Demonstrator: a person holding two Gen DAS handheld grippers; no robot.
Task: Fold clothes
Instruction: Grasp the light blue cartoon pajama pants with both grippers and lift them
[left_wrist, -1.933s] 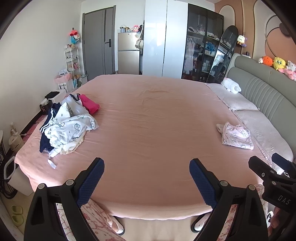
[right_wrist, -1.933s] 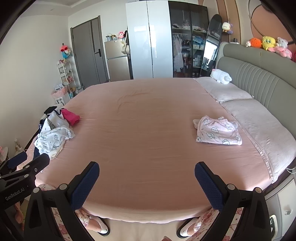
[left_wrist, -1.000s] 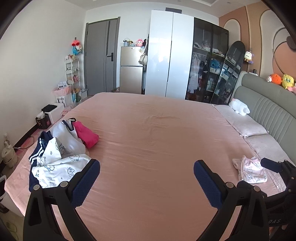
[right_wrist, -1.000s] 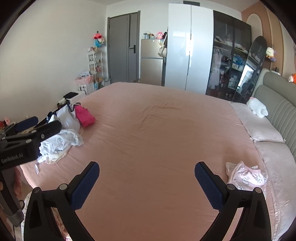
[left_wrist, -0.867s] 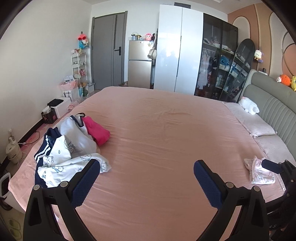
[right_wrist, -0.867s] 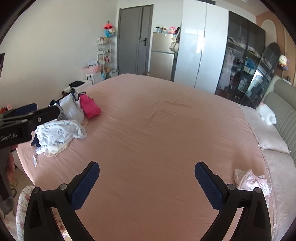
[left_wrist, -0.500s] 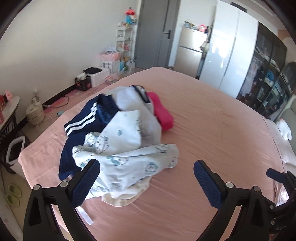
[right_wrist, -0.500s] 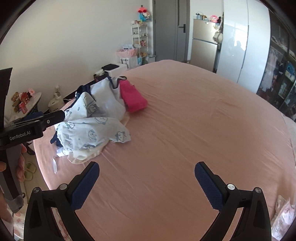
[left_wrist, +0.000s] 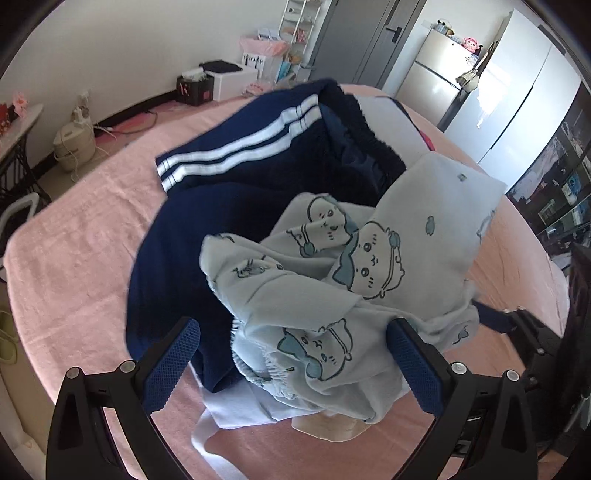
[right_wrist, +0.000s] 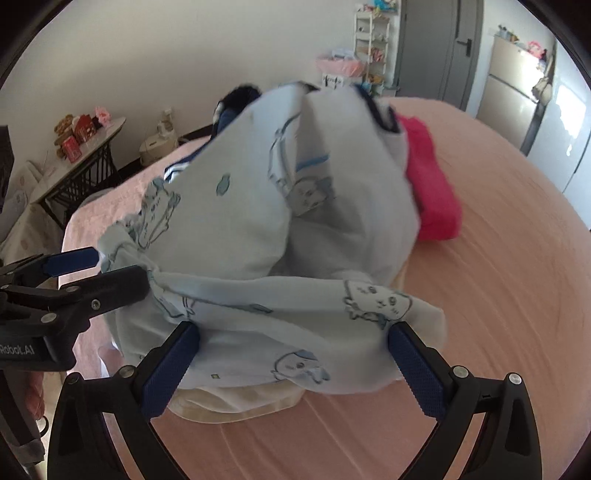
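A heap of clothes lies at the corner of the pink bed (left_wrist: 74, 236). On top is a pale blue garment with cartoon animals (left_wrist: 369, 258), also in the right wrist view (right_wrist: 258, 221). Under it are navy trousers with white stripes (left_wrist: 236, 158), and a pink garment (right_wrist: 432, 195) lies beside the heap. My left gripper (left_wrist: 291, 354) is open, its fingers either side of the pale blue garment's lower edge. My right gripper (right_wrist: 293, 350) is open, right at the garment's near edge. The left gripper also shows in the right wrist view (right_wrist: 92, 273), against the cloth.
A cream cloth (right_wrist: 236, 406) peeks out under the heap. Beyond the bed's left edge are a small table with toys (right_wrist: 81, 136), a rice cooker (left_wrist: 74, 142), boxes and a shelf (left_wrist: 295, 48). A fridge (left_wrist: 432, 74) and wardrobes stand at the back.
Both grippers have swung left across the bed and closed in on the clothes heap, which now fills both views. Both stay open.
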